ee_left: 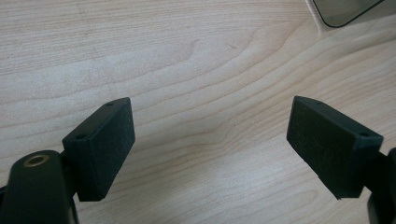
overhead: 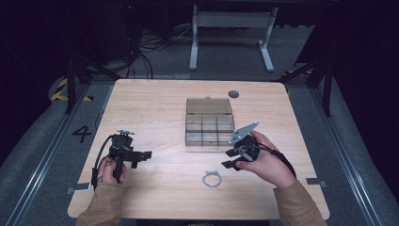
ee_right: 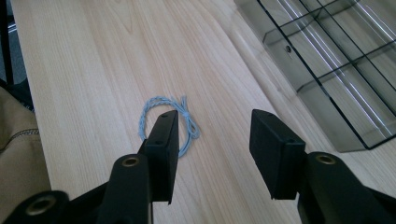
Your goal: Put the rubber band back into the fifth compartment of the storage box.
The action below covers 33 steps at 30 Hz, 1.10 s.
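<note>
Looped cord: near side hidden behind one jaw in right gripper view. Clear divided box: cut off by top and right edges. Box corner clipped in left gripper view.

We see the high view dim and soft, with the room around the table nearly black and fine detail lost. The two gripper views are brighter and evenly lit from above; shadows there are weak. The clear box gives pale glare lines on its walls.
</note>
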Available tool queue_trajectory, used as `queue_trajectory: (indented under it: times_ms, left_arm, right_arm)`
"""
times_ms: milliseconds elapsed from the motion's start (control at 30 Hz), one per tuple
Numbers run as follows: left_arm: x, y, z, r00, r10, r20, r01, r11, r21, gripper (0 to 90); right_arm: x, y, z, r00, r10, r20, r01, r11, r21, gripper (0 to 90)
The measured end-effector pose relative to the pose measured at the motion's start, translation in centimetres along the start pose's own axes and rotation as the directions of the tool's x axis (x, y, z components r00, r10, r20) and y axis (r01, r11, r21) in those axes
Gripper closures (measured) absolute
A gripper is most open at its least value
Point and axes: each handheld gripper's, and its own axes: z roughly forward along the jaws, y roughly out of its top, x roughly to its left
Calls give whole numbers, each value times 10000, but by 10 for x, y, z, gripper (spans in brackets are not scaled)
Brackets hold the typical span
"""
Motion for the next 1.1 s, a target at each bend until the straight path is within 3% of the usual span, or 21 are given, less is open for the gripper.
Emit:
queue_trajectory:
  times_ms: [300, 567, 900, 1100]
  left_arm:
    - [0, 0, 1, 10000, -12, -13, 12, 10000, 93, 158]
    - [0, 0, 3, 10000, 8, -41, -7, 9999, 137, 159]
    - [0, 1, 4, 10000, 0, -64, 1, 9998, 174, 159]
    - [0, 1, 4, 10000, -13, -76, 15, 9998, 190, 159]
  right_arm:
    - [6, 4, 11, 9997, -156, -175, 156, 9999, -28, 549]
    - [11, 8, 24, 9981, -587, -200, 588, 9983, 31, 545]
    - [12, 8, 38, 9981, -514, -347, 521, 9985, 172, 542]
    - [10, 3, 56, 9986, -400, -350, 421, 9972, 613, 544]
